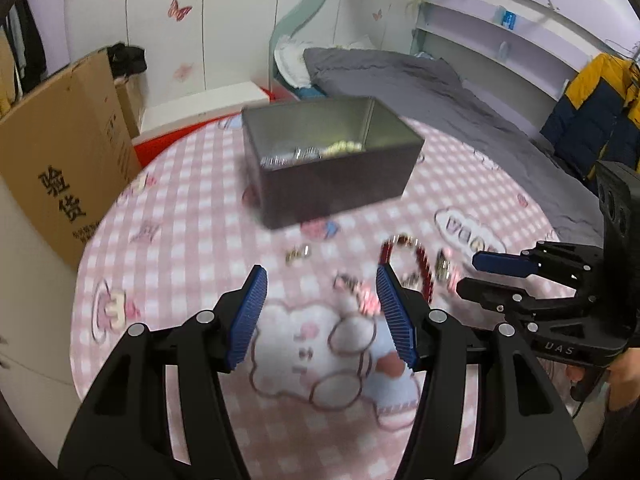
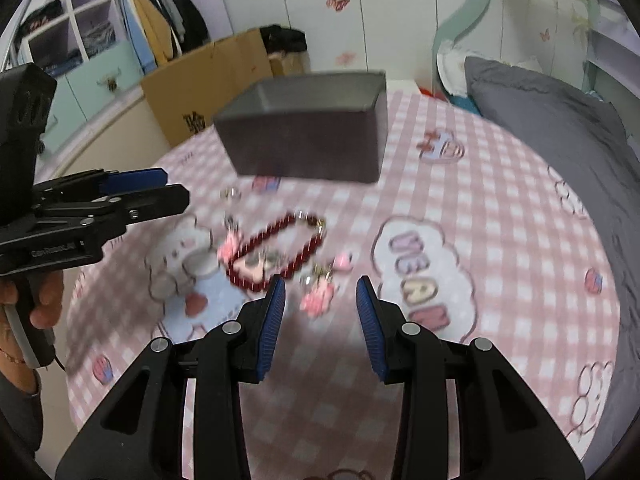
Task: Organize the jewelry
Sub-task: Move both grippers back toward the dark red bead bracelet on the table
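A dark grey open box (image 1: 332, 160) stands on the pink checked round table (image 1: 192, 216) and holds a pearl strand and silver pieces (image 1: 316, 152). It also shows in the right wrist view (image 2: 308, 140). A dark red bead bracelet (image 2: 276, 252) lies in front of it, with pink charm pieces (image 2: 318, 298) and a small silver ring (image 2: 232, 194) nearby. In the left wrist view the bracelet (image 1: 420, 264) lies right of my left gripper (image 1: 322, 304), which is open and empty. My right gripper (image 2: 320, 316) is open and empty just above the pink charms.
A cardboard carton (image 1: 60, 160) stands left of the table. A bed with grey bedding (image 1: 440, 88) lies behind and to the right. A wardrobe with hanging clothes (image 2: 160, 20) is at the far left. Both views are blurred.
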The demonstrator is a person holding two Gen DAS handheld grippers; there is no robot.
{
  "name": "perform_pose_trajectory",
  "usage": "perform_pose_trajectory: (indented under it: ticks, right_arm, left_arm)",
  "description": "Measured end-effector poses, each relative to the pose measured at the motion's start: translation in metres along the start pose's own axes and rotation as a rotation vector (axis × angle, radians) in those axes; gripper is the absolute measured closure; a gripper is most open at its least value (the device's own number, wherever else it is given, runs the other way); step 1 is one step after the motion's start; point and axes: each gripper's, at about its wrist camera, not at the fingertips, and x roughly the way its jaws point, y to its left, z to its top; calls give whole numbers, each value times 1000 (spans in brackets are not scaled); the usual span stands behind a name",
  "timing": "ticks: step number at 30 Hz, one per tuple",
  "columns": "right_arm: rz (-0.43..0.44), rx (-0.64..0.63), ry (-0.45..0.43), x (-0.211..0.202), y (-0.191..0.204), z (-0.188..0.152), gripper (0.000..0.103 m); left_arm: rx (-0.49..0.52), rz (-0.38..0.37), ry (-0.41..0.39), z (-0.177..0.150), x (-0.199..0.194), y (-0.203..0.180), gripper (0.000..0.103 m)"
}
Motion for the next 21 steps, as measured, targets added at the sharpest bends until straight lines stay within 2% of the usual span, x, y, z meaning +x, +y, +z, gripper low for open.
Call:
perform_pose_trajectory:
  ticks: [8,9,11,12,17,21]
  right_arm:
    - [-69,-56,15,13,9,-1,69]
    - [-80,-68,16,14,11,-2,71]
    - [-125,-108,18,15,14,-2,85]
    - [-128,-114,19,15,14,-3,88]
    - [-151,-108,7,11,3,-6,88]
    - [-133,-69,-29,1,-9,-6,88]
  left_arm:
    - [-11,16,29,-25,3,6,46]
    - [-7,13,32,-26,3,5,46]
    - [2,14,33,-30,5,1,46]
    - [10,11,32,-31,5,-1,46]
    - [59,-13,12,-28,6,-19,46]
    - [88,-44,10,-16,12,-36,46]
